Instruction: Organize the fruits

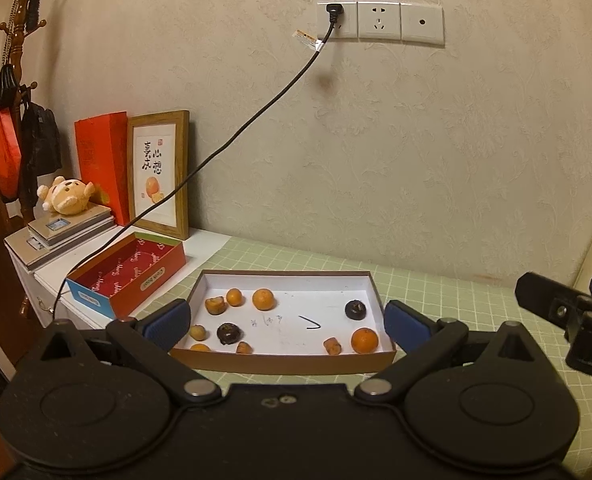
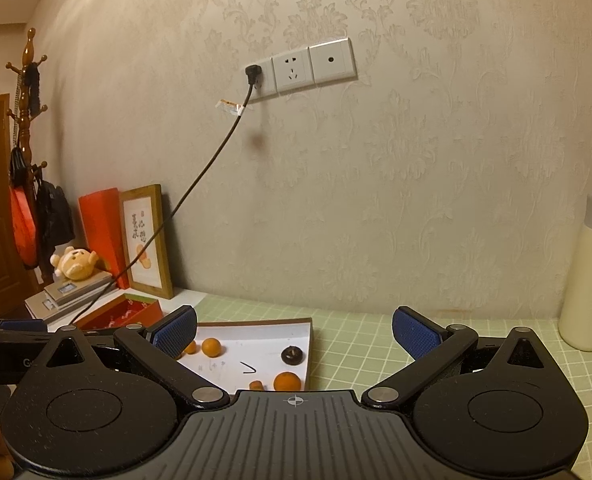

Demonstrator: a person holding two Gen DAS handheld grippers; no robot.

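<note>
A shallow white tray with a brown rim (image 1: 287, 358) lies on the green checked mat. Inside it are round oranges (image 1: 263, 299) (image 1: 364, 340), dark fruits (image 1: 355, 309) (image 1: 229, 333) and several small brownish pieces (image 1: 215, 305). My left gripper (image 1: 287, 322) hovers wide open at the tray's near edge, nothing between its blue pads. The same tray (image 2: 310, 354) shows in the right wrist view with an orange (image 2: 286, 381) and a dark fruit (image 2: 291, 355). My right gripper (image 2: 293, 334) is open and empty, to the right of the tray.
An open red box (image 1: 131, 276) sits left of the tray on a white cabinet, with a black cable (image 1: 231, 144) running to a wall socket. A framed picture (image 1: 159, 176), books and a plush toy (image 1: 65, 196) stand behind. A cream bottle (image 2: 586, 272) stands at the right.
</note>
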